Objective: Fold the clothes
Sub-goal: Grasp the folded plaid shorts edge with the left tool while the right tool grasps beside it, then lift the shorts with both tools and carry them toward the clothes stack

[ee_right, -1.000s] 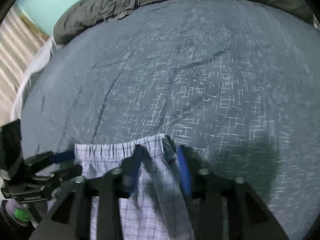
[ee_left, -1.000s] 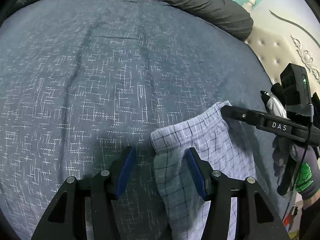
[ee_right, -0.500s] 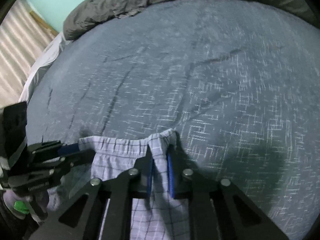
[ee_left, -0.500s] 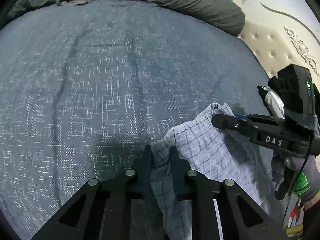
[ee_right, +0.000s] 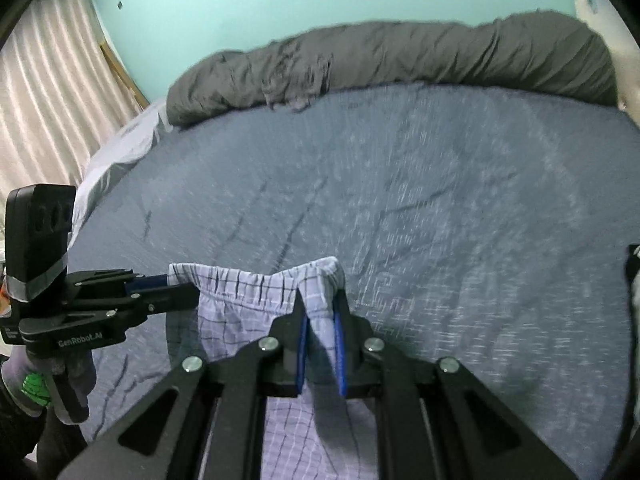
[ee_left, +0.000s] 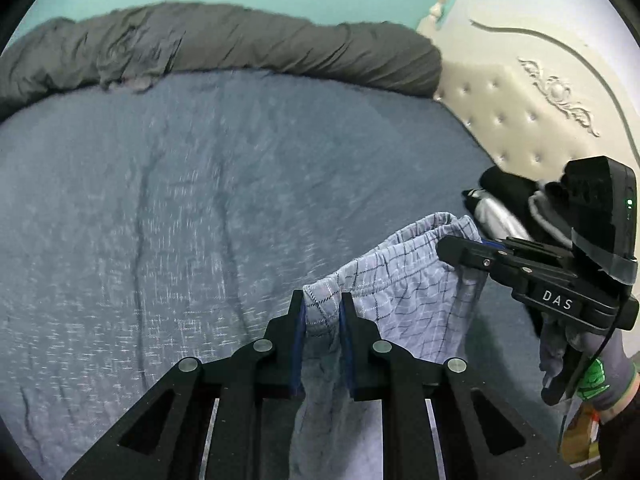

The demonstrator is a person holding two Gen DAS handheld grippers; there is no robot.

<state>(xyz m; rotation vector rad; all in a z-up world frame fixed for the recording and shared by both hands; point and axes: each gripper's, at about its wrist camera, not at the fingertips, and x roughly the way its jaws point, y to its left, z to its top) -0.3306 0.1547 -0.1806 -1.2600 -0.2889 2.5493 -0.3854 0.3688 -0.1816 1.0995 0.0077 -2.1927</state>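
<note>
Pale blue checked shorts [ee_left: 404,292] hang by their elastic waistband above the bed. My left gripper [ee_left: 322,304] is shut on the left end of the waistband. My right gripper [ee_right: 321,304] is shut on the right end; it also shows in the left wrist view [ee_left: 452,246]. The shorts [ee_right: 240,300] sag between the two grippers, and their lower part hangs hidden behind my fingers. The left gripper shows at the left in the right wrist view [ee_right: 176,280].
The bed has a dark blue flecked sheet [ee_left: 200,208]. A rolled grey duvet [ee_left: 240,44] lies along its far edge. Folded black and white clothes [ee_left: 508,200] sit by the cream tufted headboard [ee_left: 520,120]. A curtain [ee_right: 44,120] hangs at the left.
My left gripper closed on the waistband, the right tightened on it. Both then lifted the shorts off the sheet and tilted up, so the duvet and wall came into view.
</note>
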